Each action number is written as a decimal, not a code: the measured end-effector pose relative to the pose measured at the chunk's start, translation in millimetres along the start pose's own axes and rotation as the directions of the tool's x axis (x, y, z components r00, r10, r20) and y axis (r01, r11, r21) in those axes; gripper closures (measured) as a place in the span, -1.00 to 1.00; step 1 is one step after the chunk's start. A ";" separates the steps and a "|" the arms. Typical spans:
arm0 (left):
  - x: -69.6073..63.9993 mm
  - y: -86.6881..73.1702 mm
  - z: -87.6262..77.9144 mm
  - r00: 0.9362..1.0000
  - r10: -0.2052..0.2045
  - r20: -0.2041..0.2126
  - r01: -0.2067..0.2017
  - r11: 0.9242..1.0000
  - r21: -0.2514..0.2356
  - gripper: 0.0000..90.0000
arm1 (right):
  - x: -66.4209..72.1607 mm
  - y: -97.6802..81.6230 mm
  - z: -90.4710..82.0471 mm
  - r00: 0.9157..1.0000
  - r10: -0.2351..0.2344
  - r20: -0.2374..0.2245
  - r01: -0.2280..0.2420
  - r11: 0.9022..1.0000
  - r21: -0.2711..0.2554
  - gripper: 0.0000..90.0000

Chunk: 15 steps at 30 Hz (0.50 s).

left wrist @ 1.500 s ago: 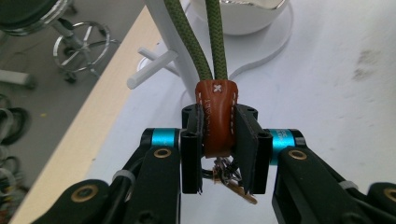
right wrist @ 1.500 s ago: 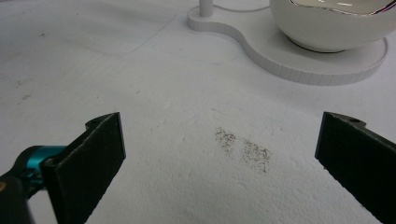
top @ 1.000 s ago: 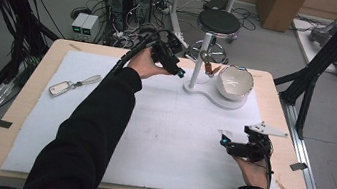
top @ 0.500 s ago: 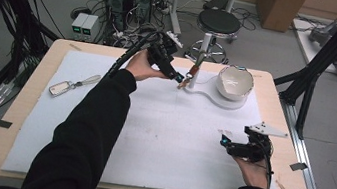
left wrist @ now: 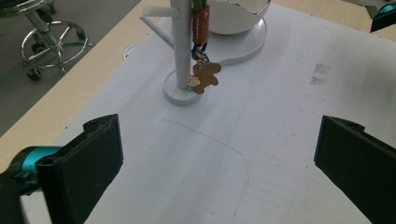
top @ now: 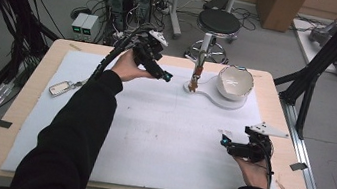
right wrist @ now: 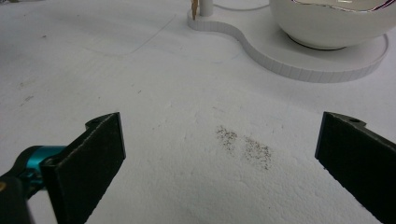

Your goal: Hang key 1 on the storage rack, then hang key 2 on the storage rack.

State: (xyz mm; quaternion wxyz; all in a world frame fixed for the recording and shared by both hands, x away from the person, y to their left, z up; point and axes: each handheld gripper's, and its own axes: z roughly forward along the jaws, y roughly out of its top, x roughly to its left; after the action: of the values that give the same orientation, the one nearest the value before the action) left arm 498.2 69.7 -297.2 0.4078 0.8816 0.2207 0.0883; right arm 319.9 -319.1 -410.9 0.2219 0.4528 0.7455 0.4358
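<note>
change: our left gripper [top: 161, 76] just opened, jaws apart, empty | keychain [left wrist: 204, 74] hangs on stand [left wrist: 181, 51] | hanging looks done

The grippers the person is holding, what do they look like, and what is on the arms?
Both arms wear black sleeves. The left gripper and right gripper are black with teal bits near their flat, black, squarish jaws. A thick black cable trails from the left one. A grey three-cornered plate sits on the right one.
</note>
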 end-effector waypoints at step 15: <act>18.1 -28.0 -34.4 0.998 -0.042 -0.049 0.039 0.998 -0.054 -0.96 | 1.9 -0.5 1.8 1.000 -0.003 0.001 0.003 1.000 0.018 -0.99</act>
State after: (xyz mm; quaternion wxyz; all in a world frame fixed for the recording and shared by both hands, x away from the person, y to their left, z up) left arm 493.8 117.4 -296.4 0.4270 0.8634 0.2462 0.1080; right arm 320.0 -316.8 -412.1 0.2188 0.4539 0.7501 0.4283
